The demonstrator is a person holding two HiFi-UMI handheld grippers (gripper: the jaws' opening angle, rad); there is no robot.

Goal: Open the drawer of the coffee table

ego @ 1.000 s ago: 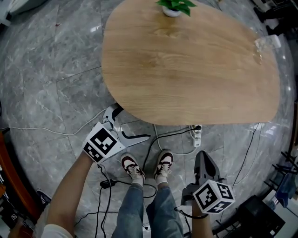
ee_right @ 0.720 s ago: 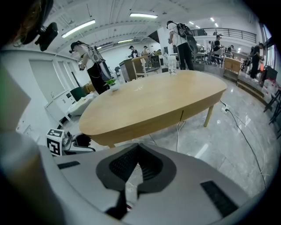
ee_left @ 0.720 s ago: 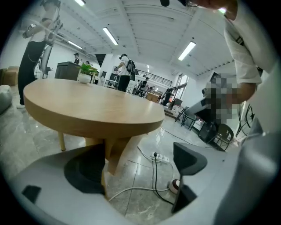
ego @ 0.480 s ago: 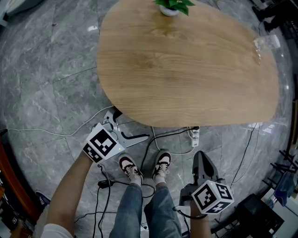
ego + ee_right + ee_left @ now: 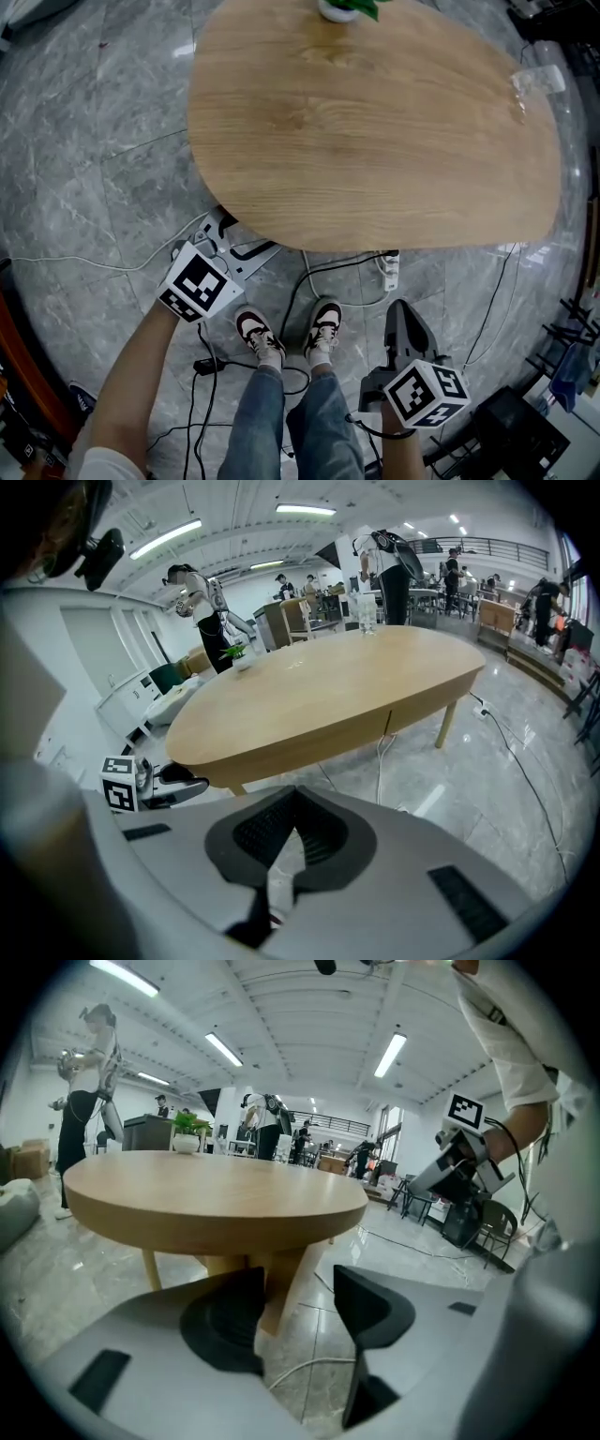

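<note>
The oval wooden coffee table (image 5: 375, 122) fills the upper part of the head view. My left gripper (image 5: 240, 238) is at its near-left edge, with its tips just under the rim. In the left gripper view the table (image 5: 216, 1194) stands ahead and the left gripper (image 5: 300, 1283) shows a gap with nothing in it; its jaws have just been closing. My right gripper (image 5: 401, 317) hangs low at the lower right, apart from the table, and the right gripper (image 5: 296, 808) is shut on nothing. A vertical seam (image 5: 388, 724) crosses the table's side band.
A potted plant (image 5: 345, 7) stands at the table's far edge and a clear glass (image 5: 536, 82) at its right edge. A power strip (image 5: 394, 274) and cables lie on the marble floor under the near edge. The person's shoes (image 5: 258, 336) stand between the grippers.
The left gripper's jaws have narrowed and it has edged up closer to the table's rim, rolling a little. The right gripper has stayed where it was.
</note>
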